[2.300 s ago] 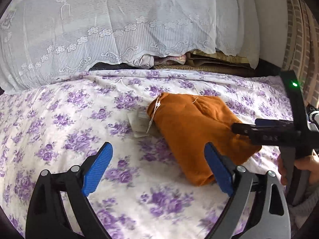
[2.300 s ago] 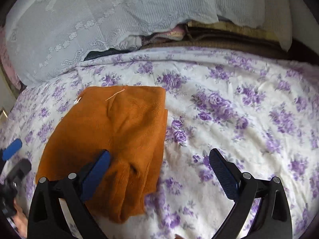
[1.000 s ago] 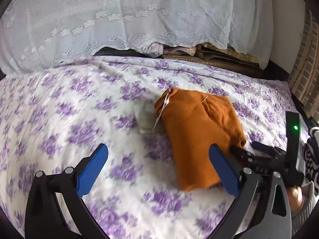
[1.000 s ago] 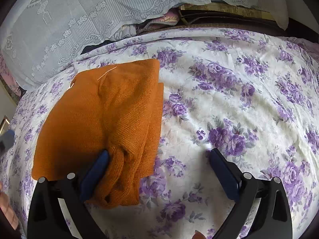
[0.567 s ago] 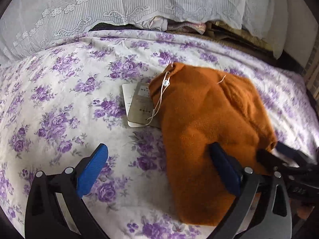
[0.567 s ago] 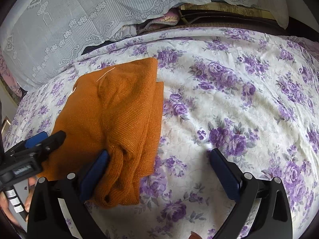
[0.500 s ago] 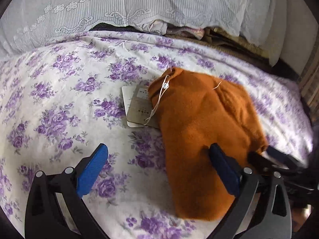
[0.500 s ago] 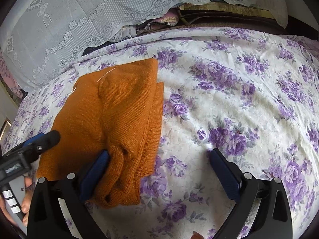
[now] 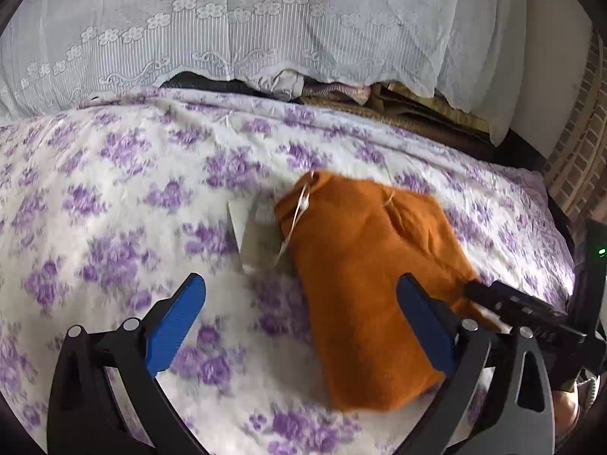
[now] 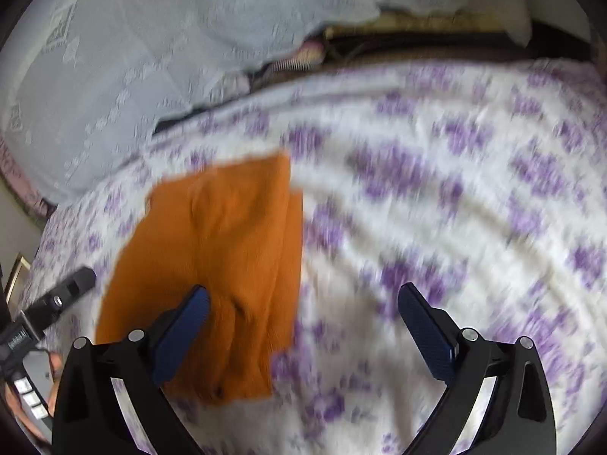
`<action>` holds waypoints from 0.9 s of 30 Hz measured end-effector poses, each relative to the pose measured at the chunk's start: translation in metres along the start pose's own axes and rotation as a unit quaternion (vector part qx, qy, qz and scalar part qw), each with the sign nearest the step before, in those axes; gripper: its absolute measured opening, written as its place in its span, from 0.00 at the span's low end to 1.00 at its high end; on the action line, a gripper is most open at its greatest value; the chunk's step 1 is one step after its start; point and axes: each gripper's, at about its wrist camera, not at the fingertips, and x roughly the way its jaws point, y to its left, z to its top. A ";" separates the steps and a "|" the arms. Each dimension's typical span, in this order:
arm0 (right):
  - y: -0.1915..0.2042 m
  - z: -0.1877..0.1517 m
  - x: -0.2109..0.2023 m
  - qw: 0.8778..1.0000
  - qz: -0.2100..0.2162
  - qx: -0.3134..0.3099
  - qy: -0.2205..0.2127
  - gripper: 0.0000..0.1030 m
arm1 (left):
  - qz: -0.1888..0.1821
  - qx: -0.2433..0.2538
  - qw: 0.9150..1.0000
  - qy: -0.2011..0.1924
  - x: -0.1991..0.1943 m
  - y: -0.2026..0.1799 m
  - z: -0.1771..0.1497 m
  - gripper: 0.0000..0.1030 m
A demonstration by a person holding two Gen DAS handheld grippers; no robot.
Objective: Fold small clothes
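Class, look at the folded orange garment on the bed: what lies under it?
The orange garment rests on the purple-flowered bedspread. A paper tag on a string pokes out at its left edge, partly tucked beneath. Anything else under the fabric is covered and cannot be seen.

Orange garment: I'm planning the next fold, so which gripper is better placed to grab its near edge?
Probably the right gripper: its open jaws straddle the orange garment's near right edge. The left gripper mostly frames bedspread.

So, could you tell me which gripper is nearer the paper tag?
Left. The left gripper opens toward the paper tag beside the orange garment; the right gripper sits across the garment.
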 end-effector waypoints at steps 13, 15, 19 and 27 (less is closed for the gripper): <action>0.000 0.023 0.077 0.999 0.031 0.019 0.039 0.97 | 0.020 -0.038 0.997 0.059 0.069 0.022 0.007 0.95; 0.005 0.023 0.066 0.999 0.018 0.018 0.032 0.97 | 0.002 -0.033 0.999 0.037 0.051 0.021 0.005 0.95; 0.016 0.007 0.020 0.999 0.034 -0.015 -0.021 0.97 | -0.036 -0.032 0.999 0.020 0.012 0.024 -0.014 0.95; 0.023 -0.030 0.027 0.997 -0.011 -0.055 0.052 0.97 | 0.003 -0.008 0.997 0.074 0.021 0.006 -0.042 0.96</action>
